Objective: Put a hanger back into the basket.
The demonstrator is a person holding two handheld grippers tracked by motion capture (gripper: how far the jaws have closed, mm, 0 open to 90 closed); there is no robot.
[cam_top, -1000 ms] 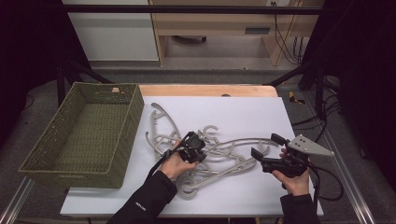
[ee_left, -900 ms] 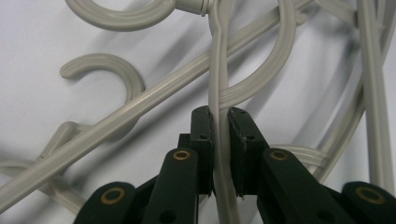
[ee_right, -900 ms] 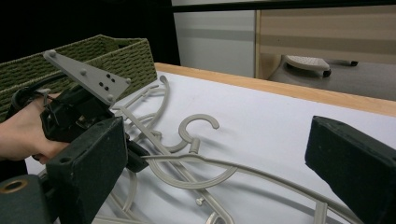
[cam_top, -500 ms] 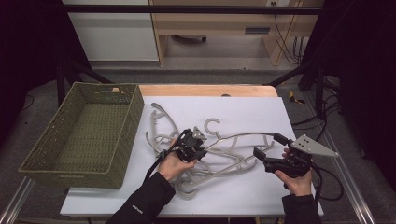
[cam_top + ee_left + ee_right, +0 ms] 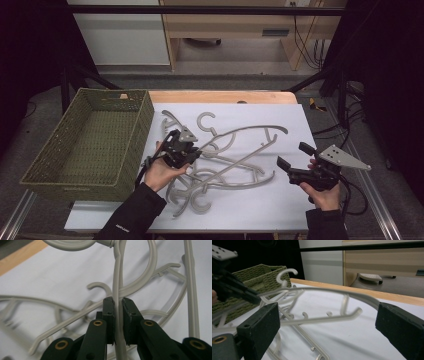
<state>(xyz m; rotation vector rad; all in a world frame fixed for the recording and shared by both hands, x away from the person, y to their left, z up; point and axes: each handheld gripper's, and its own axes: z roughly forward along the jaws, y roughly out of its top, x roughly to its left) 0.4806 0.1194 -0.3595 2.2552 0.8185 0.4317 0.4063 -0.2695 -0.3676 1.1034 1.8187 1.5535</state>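
The left gripper [image 5: 189, 150] had its jaws clamped on the hanger [image 5: 250, 131] (its thin bar ran straight up between them in the left gripper view), lifted out of the pile [image 5: 215, 175] mid-tabletop. The hanger's long axis stretched toward the table's right edge. The right gripper [image 5: 295, 161], jaws wide, waited near that edge. The basket [image 5: 70, 172] lay nearer the left gripper.

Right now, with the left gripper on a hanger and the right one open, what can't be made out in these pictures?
- High view: how many hangers form the pile; they overlap and tangle.
- High view: the left gripper jaws; its grey plate covers them.
- Left gripper view: the gripped hanger rod below the pads; the jaws hide it.
- Right gripper view: the basket interior; seen from low, near side blurred.
- High view: the right gripper stands open, off the pile.
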